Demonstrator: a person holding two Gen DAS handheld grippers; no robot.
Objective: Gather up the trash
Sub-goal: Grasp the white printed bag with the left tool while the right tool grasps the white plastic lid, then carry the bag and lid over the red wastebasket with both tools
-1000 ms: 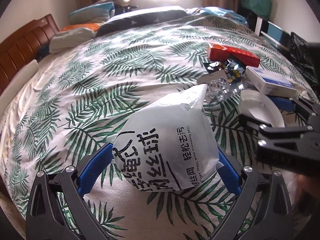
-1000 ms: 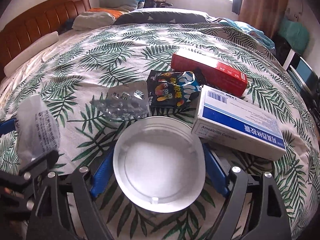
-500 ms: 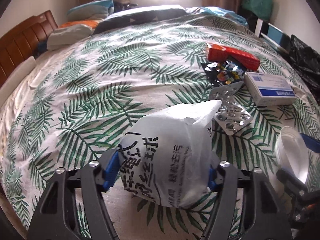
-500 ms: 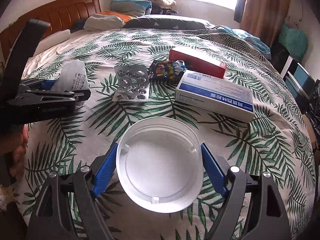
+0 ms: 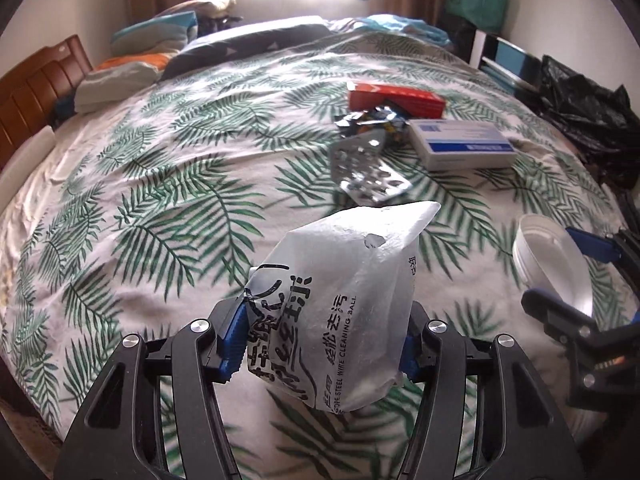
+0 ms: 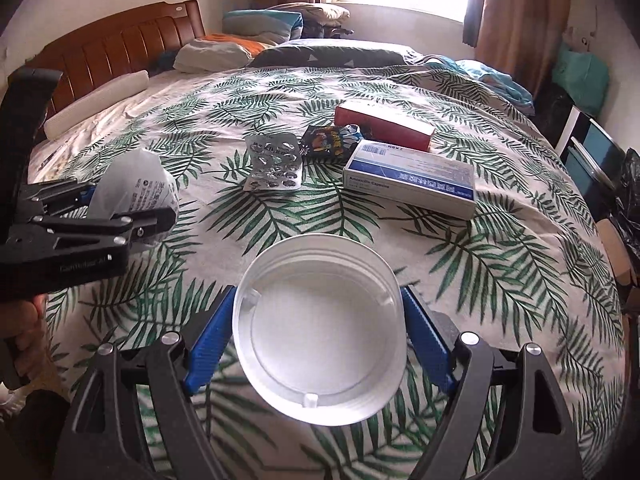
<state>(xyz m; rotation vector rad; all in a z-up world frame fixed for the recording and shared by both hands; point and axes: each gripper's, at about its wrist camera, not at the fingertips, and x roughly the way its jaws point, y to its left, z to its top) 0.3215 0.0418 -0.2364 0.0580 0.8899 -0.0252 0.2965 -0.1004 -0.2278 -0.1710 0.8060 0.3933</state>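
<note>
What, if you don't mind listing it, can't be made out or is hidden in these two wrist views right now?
- White plastic bag, left wrist view: contents hidden by its opaque film; the left gripper, whose jaws have just been closing, grips it.
- White round lid, right wrist view: outer face turned away, in the right gripper.
- Blister packs, left view: blurred.
- Black bag: cut off by the right edge.

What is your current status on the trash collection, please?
Left gripper just closed on white bag. Right gripper holds white lid. Four items left on bed.
</note>
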